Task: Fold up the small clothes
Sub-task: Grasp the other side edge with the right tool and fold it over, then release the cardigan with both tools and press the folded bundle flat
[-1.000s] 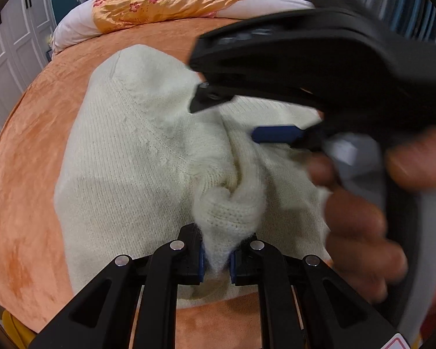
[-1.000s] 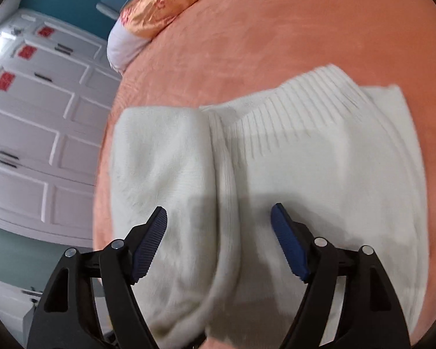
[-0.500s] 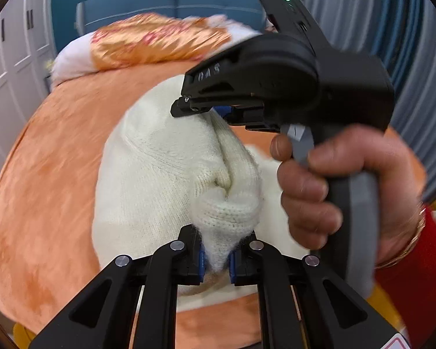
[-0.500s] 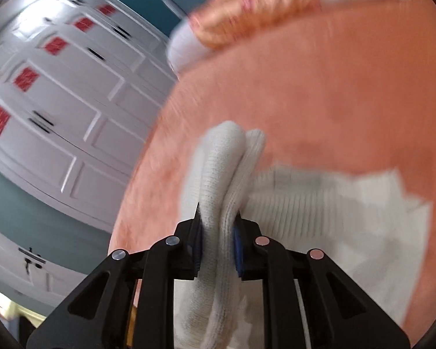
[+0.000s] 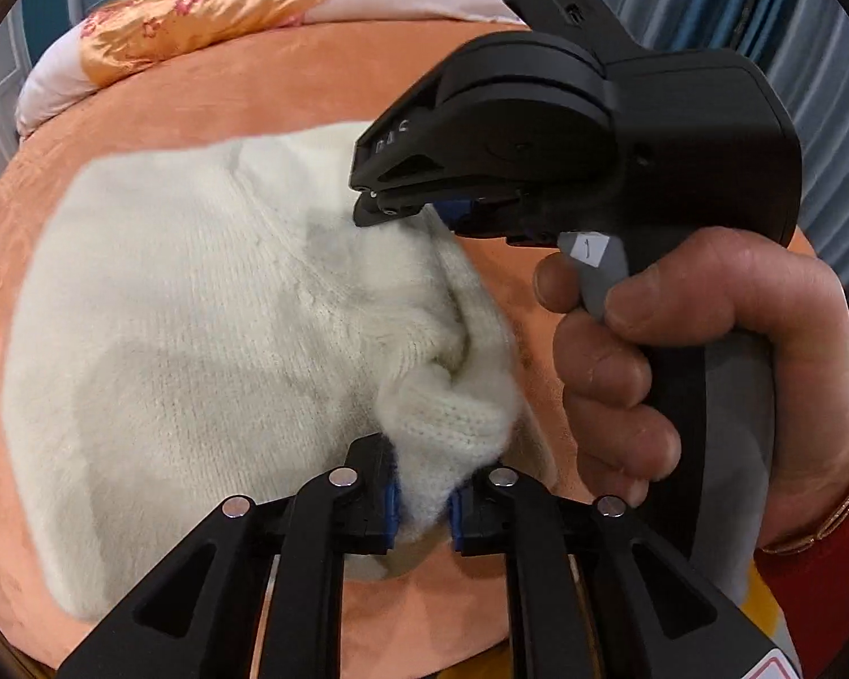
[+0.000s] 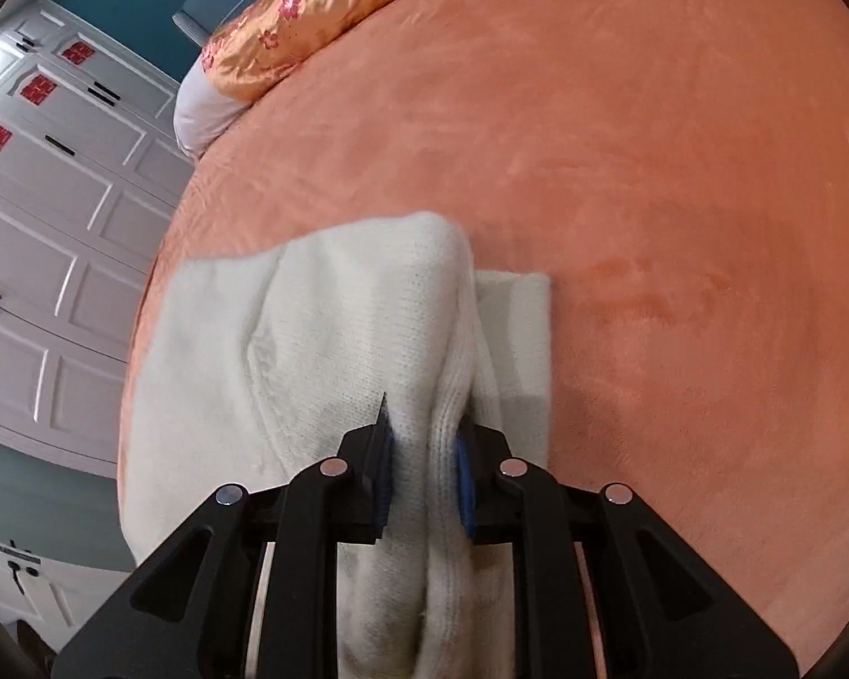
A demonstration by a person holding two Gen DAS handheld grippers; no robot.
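A cream knitted sweater [image 5: 187, 328] lies partly folded on the orange bed cover [image 5: 322, 90]. My left gripper [image 5: 423, 501] is shut on a bunched edge of the sweater at its near right side. My right gripper [image 6: 424, 481] is shut on a thick fold of the same sweater [image 6: 311, 339]; it also shows in the left wrist view [image 5: 424, 209], pinching the far right edge, with the hand on its handle. The held edge is laid over the sweater's body.
An orange floral pillow [image 5: 198, 17] on a white one lies at the head of the bed. White wardrobe doors [image 6: 45, 215] stand left of the bed. The orange cover [image 6: 651, 198] stretches wide to the right of the sweater.
The right gripper closed on the sweater's edge, lifted it with the left, and both carried the fold across and down toward the bed.
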